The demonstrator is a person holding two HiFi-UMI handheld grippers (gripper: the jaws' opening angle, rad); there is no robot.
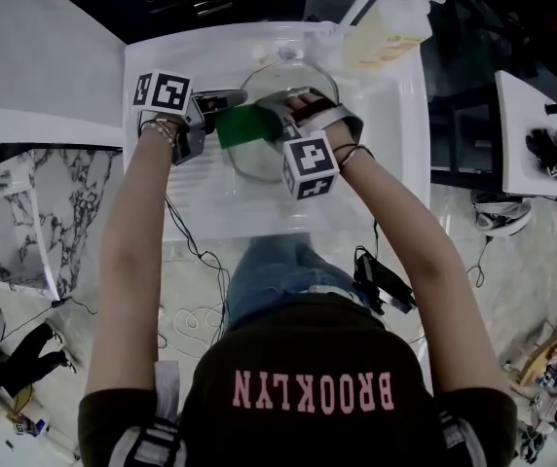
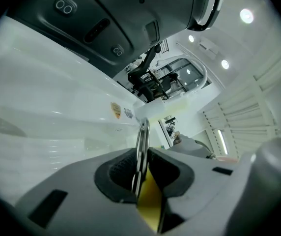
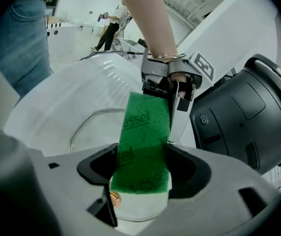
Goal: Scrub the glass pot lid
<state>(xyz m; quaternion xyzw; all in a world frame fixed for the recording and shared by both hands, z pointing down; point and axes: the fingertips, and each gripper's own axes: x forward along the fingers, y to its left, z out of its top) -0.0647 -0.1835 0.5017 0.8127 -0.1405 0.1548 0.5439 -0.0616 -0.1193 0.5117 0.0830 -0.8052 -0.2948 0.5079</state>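
Green scouring sponge [image 3: 145, 132] fills your right tongs [image 3: 143, 173]: both pads press on its sides, and its free end reaches towards the left tongs [image 3: 167, 90]. In the head view the right tongs [image 1: 280, 120] hang over the glass pot lid [image 1: 280, 78], which sits above the white sink [image 1: 376, 163]. A soap bottle [image 1: 386, 29] stands at the sink's far right corner.

Your left tongs [image 2: 141, 173] are pressed together on the lid's metal rim [image 2: 142, 141], seen edge-on between the pads. That is a thin bite on one edge only. Whether the opposite edge rests on the sink floor, I cannot tell.

The main risk is leverage. Push the sponge hard on the glass [image 3: 91, 132] far from the left tongs [image 1: 232, 98] and the lid could pivot in that narrow pinch, slip free and drop into the sink. Soap would make the rim slicker.

The sponge is soft, so a heavy stroke may fold it or drag it out of the pads, letting the hard tips strike the glass. The two tongs are also close together, so a long stroke towards the left could knock them.
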